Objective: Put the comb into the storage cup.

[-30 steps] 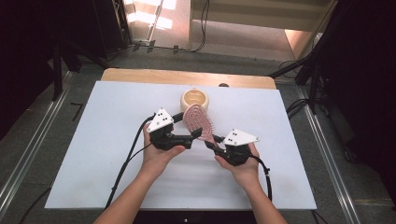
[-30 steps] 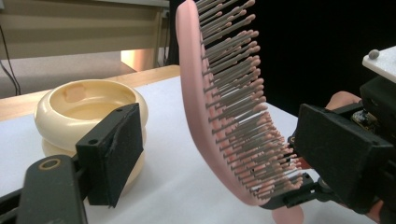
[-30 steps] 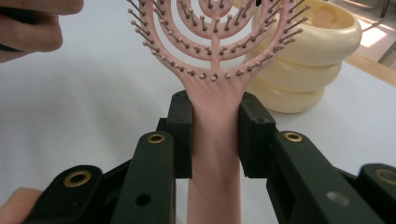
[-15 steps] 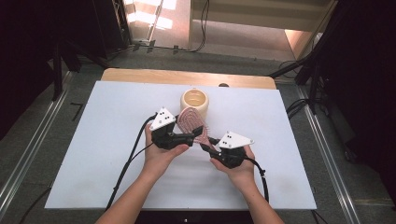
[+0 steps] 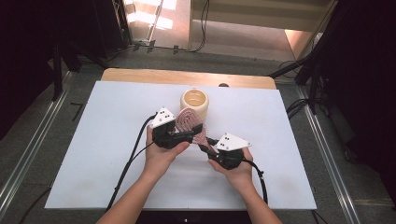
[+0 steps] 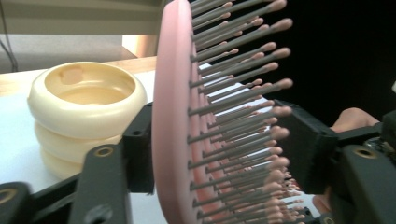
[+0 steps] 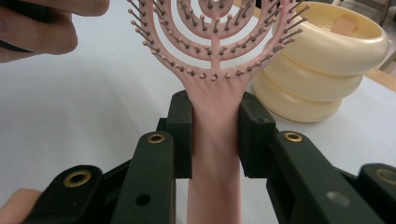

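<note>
A pink vented hairbrush (image 5: pixel 189 119) is held up over the white table between both hands. My right gripper (image 5: pixel 204 143) is shut on its handle (image 7: pixel 214 154), a pad pressed on each side. My left gripper (image 5: pixel 191 135) has just been closing on the brush head (image 6: pixel 173 116). One pad lies against the smooth back and the other meets the bristle tips (image 6: pixel 280 135). In the right gripper view the curved ribs and bristles of the hairbrush (image 7: pixel 212 70) fan out above the right gripper (image 7: pixel 215 135).
A cream ribbed round container (image 5: pixel 194 100), open at the top, stands just behind the brush head. It is also close in both gripper views as the container (image 6: pixel 86 102) (image 7: pixel 322 60). The white table sheet (image 5: pixel 93 140) spreads wide on both sides, with a wooden edge (image 5: pixel 140 74) at the back.
The left gripper's jaws have come together around the brush head. Both hands have stayed almost in place, with the brush drawn slightly toward the person.
</note>
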`<state>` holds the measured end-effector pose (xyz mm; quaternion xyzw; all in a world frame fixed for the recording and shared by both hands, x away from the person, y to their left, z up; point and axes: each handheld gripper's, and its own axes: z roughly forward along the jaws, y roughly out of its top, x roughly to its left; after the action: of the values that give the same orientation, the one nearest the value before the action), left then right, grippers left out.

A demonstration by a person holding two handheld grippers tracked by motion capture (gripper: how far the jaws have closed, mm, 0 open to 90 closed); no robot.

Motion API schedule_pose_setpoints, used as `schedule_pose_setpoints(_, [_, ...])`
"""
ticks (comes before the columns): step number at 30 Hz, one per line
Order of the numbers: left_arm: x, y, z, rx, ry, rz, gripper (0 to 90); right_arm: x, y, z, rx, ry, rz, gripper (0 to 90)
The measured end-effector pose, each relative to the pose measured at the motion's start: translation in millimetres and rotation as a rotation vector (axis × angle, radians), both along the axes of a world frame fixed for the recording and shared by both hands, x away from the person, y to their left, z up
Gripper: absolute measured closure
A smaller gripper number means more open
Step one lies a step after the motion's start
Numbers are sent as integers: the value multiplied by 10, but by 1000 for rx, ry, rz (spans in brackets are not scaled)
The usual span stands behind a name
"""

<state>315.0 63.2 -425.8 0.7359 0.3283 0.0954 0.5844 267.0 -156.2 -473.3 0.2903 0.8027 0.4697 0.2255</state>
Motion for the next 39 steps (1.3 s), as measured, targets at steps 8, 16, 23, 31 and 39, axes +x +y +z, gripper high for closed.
schedule_pose_setpoints(8, [36, 6, -21, -23, 54, -44, 460, -21, 16, -3, 0, -22, -12, 681])
schedule_pose_setpoints(16, [37, 33, 5, -53, 71, -74, 563, -28, 31, -30, 23, -27, -12, 681])
schedule_pose_setpoints(23, [42, 42, 35, -62, 94, -94, 611, -32, 48, -71, 19, -46, -18, 680])
schedule_pose_setpoints(31, [-2, 36, 106, -49, 85, -119, 635, -42, 60, -90, 51, -56, 0, 676])
schedule_pose_setpoints(39, [-12, 46, 146, -22, 57, -104, 637, -23, 9, -70, 137, -28, 19, 438])
